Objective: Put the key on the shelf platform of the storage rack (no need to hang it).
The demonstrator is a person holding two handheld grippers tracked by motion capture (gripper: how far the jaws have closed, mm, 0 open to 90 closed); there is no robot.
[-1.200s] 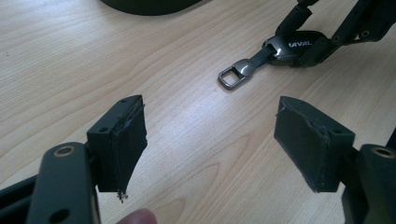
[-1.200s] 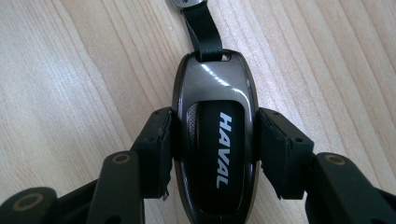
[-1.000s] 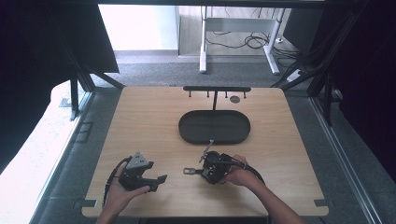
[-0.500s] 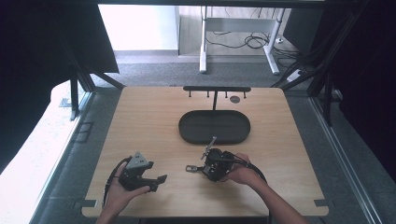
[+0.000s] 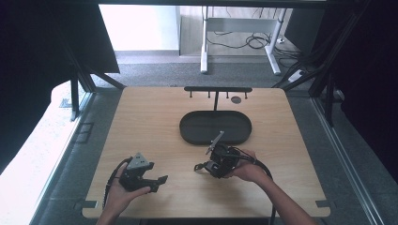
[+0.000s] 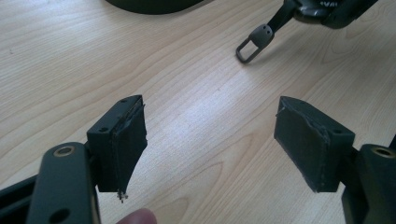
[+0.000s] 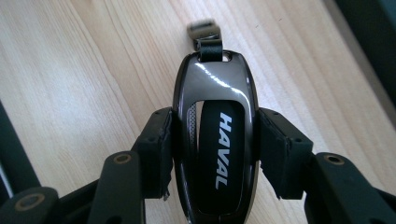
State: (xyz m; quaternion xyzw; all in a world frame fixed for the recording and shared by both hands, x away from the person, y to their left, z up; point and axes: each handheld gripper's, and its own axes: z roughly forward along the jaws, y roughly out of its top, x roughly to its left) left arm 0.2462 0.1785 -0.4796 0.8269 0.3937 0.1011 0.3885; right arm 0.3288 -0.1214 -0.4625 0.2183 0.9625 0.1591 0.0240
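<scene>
A glossy black car key fob (image 7: 219, 149) marked HAVAL, with a short strap and a metal loop (image 7: 203, 27) at its far end, sits between the pads of my right gripper (image 7: 215, 140), which is shut on its sides. In the high view that gripper (image 5: 209, 165) is held just off the table, a little in front of the black oval tray (image 5: 187, 133). My left gripper (image 5: 157, 183) rests at the front left, open, with nothing between its pads (image 6: 128, 140). The left gripper view shows the fob's strap loop (image 6: 252, 44) hanging over the wood.
A black rack with several small hooks (image 5: 217, 89) stands at the table's far edge, with a small dark disc (image 5: 236, 99) beside it. The tray looks empty. Cables trail from both grippers toward the front edge.
My right gripper has lifted slightly and moved a little toward the tray with the key fob in it. The left gripper has stayed put.
</scene>
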